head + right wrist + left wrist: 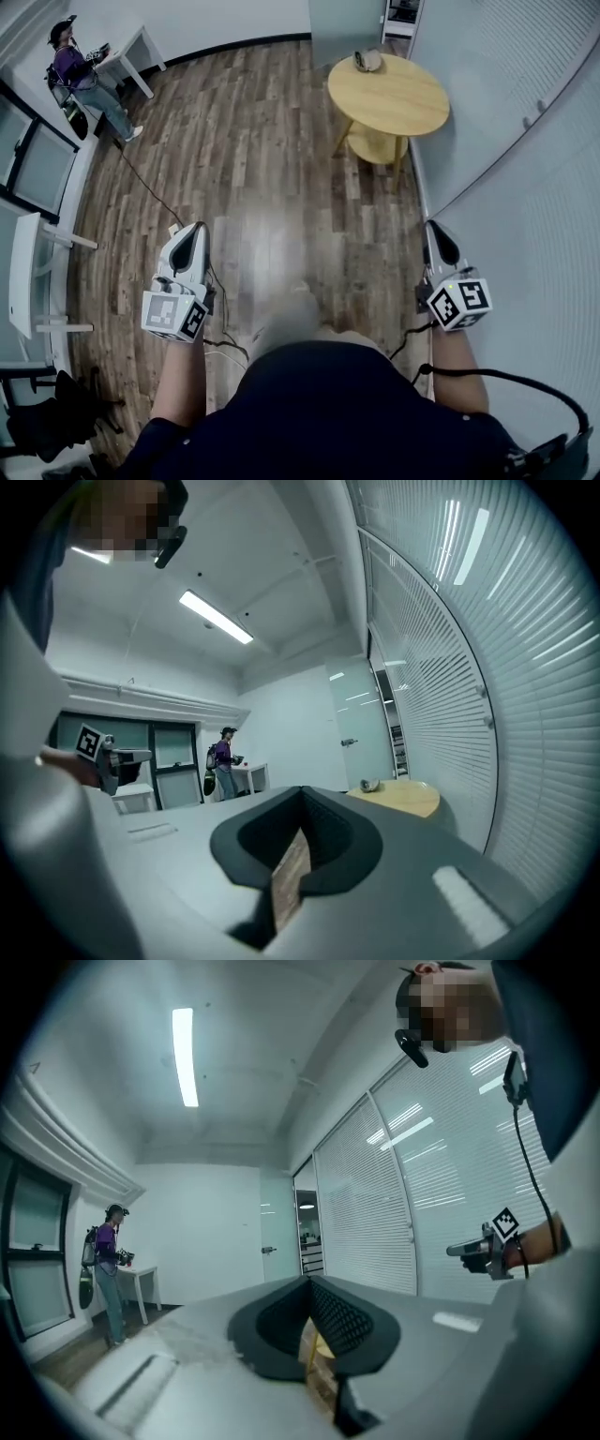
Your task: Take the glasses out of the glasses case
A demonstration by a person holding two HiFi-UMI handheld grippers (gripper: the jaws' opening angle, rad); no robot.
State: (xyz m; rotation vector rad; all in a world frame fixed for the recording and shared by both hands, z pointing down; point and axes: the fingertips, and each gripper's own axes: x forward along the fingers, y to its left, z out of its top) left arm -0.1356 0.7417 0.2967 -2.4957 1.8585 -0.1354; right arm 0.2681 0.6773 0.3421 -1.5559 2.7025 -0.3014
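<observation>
Over floor point(262, 131), left gripper point(194, 232), right gripper point(439, 236) closed.

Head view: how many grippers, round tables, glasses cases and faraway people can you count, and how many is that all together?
Grippers: 2 (left gripper, right gripper)
Round wooden table: 1
Glasses case, on that table: 1
Faraway person: 1
Total: 5

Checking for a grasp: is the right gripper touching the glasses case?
Apart. Head view: right gripper over the floor, glasses case far off on the table.
</observation>
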